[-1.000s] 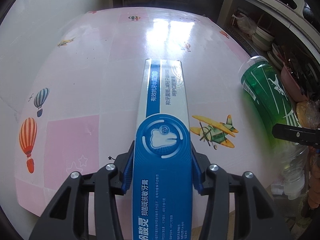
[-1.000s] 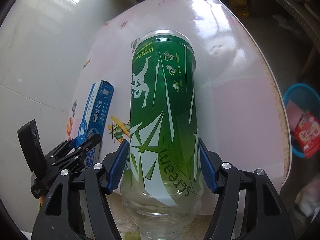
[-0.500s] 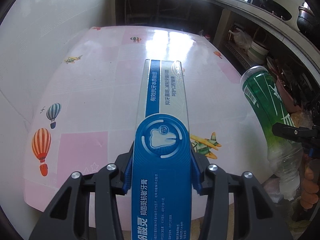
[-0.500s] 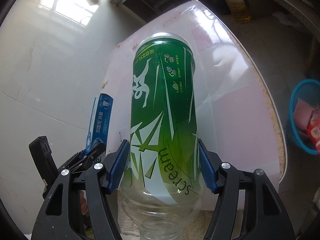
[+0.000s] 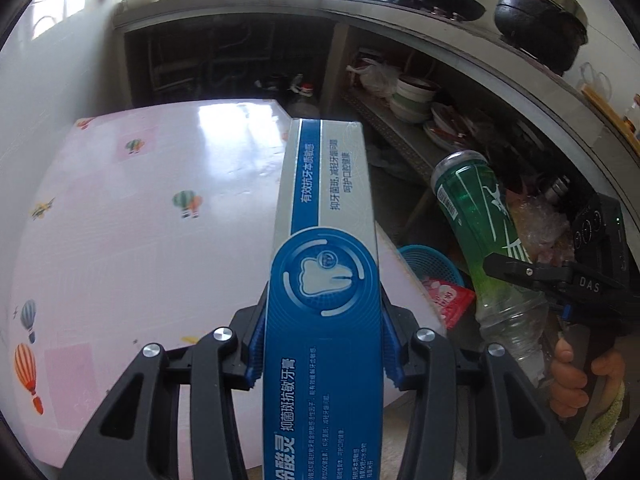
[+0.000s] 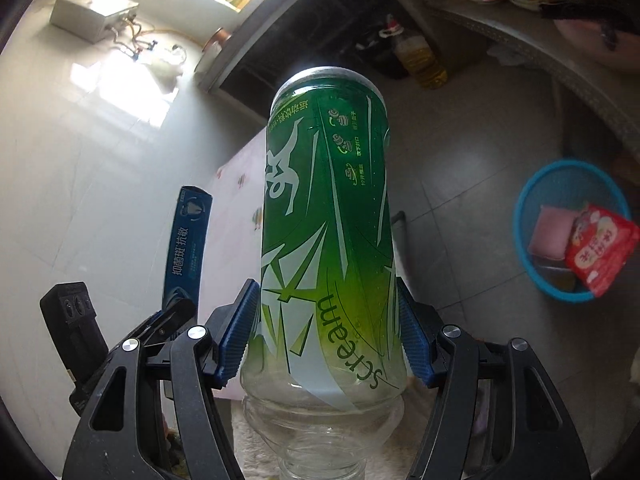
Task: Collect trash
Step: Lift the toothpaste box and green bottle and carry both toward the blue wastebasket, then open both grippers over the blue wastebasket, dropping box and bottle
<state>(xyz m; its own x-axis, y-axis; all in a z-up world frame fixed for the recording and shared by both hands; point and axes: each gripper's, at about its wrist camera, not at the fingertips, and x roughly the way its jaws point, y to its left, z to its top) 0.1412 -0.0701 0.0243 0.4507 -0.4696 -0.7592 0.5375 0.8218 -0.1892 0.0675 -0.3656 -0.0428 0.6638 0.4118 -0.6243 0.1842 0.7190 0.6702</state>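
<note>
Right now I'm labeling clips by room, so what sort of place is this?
Probably a home kitchen: a wok and pot on the counter, stacked bowls on the shelf below.

Green bottle point(image 6: 326, 216) between right claw point(image 6: 326, 346) pads.

The toothpaste box point(image 5: 326, 240) projected past the table's point(image 5: 140, 220) right edge. The bottle point(image 5: 476, 216) stood to its right, above the floor. The basket point(image 6: 532, 200) on the floor held a packet point(image 6: 600, 252).
</note>
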